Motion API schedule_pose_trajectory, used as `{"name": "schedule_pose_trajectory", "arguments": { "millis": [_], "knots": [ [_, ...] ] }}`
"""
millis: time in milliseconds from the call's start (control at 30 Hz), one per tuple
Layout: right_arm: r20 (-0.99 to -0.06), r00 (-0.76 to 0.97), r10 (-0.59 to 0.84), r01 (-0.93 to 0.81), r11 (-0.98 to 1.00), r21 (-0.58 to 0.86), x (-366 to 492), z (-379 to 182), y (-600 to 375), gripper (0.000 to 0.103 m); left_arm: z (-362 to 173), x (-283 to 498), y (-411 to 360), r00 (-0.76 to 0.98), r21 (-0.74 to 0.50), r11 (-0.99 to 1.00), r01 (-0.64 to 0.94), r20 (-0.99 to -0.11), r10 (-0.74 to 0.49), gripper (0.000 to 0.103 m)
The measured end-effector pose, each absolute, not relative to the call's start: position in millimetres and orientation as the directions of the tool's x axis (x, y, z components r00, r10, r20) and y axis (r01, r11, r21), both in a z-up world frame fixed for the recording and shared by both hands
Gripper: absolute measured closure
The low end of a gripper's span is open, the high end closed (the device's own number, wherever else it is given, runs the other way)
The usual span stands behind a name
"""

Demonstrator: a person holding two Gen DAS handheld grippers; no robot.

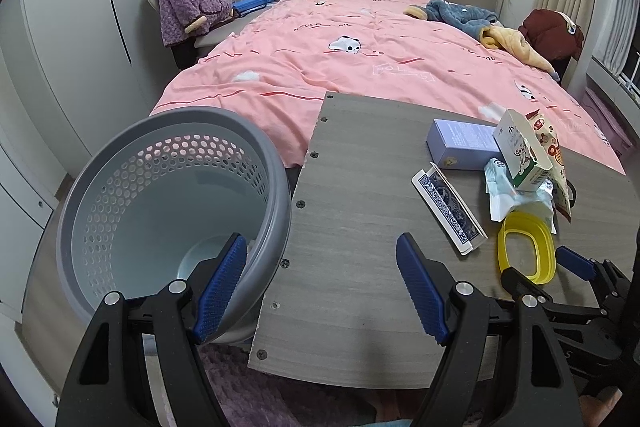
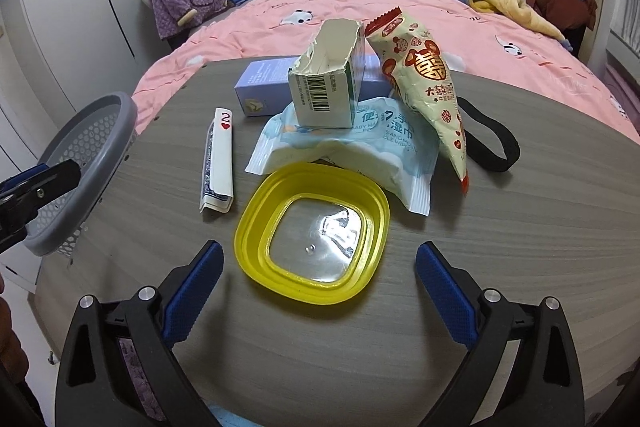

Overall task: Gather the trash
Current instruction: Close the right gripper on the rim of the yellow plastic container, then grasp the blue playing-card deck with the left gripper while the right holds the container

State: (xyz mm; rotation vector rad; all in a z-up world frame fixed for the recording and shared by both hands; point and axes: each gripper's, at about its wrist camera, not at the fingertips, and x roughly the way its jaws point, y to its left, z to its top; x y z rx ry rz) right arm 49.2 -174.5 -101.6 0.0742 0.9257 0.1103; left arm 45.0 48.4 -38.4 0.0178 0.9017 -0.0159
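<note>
Straddling the basket (image 1: 168,195) rim, left tool (image 1: 320,287) gapes wide

A bin (image 1: 160,195) stands left of the table (image 1: 352,227); the lid (image 2: 312,239) lies before the wrappers (image 2: 352,151).

Both the left gripper (image 1: 322,287) and right gripper (image 2: 320,295) have jaws spread wide, holding nothing.
</note>
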Motion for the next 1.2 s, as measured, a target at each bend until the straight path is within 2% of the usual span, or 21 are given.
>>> {"name": "schedule_pose_trajectory", "arguments": {
  "millis": [267, 433, 800, 1200],
  "knots": [
    [-0.789, 0.608, 0.091, -0.052, 0.996, 0.075, 56.0, -104.1, -166.7, 0.009, -40.8, 45.5, 49.2, 0.615, -0.009, 1.0, 0.028, -0.788, -0.024, 0.029],
    [-0.782, 0.619, 0.078, -0.063, 0.997, 0.05, 56.2, -102.7, -164.4, 0.03, -42.6, 45.1, 49.4, 0.614, -0.017, 0.999, 0.027, -0.789, -0.03, 0.029],
    [-0.761, 0.636, 0.13, -0.076, 0.991, 0.105, 36.6, -89.5, -175.8, 0.031, -47.7, 47.1, 35.7, 0.593, -0.026, 0.998, 0.058, -0.803, -0.055, 0.029],
    [-0.726, 0.676, 0.122, -0.036, 0.99, 0.134, 5.4, -70.0, -216.2, 0.031, -59.4, 77.4, -20.5, 0.547, -0.074, 0.988, 0.136, -0.826, -0.137, 0.029]
  ]
}}
